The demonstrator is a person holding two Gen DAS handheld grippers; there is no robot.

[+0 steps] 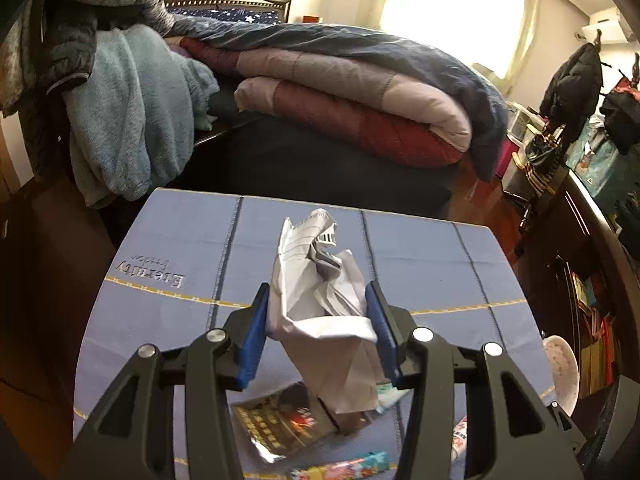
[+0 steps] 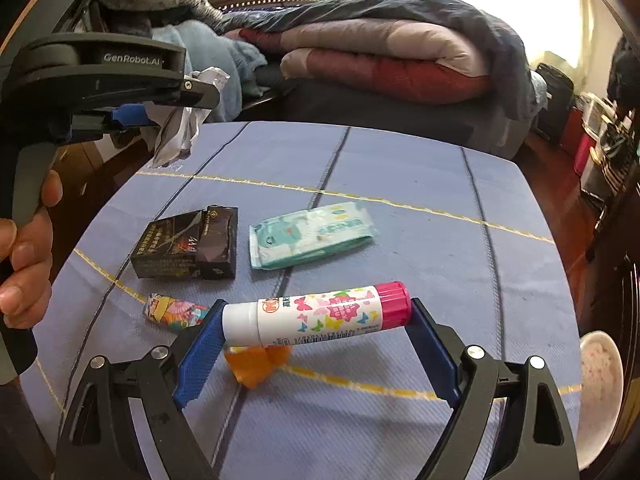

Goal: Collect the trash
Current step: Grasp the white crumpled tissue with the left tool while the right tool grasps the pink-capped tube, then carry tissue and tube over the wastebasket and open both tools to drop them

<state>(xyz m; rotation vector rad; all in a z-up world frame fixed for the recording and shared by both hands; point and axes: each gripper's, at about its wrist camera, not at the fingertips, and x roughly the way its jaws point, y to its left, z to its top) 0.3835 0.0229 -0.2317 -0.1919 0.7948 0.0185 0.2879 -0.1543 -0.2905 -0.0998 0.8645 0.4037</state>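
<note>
Both grippers are pinching trash above the blue cloth-covered table (image 2: 400, 168).

The right gripper (image 2: 316, 320) is angling down at the table, its blue pads clamping one glue stick (image 2: 316, 314) end to end. Just beneath it one orange wrapper (image 2: 256, 364) is lying, and to its left one colourful candy wrapper (image 2: 176, 312); farther ahead one dark cigarette box (image 2: 188, 244) and one wet-wipes pack (image 2: 312, 236) are sitting. The left gripper (image 1: 320, 320), gripped by a hand (image 2: 24, 256), is tilting downward too, squeezing one crumpled paper (image 1: 316, 280) clear of the table. Beyond, folded quilts (image 1: 352, 112) are lying on a bed.
</note>
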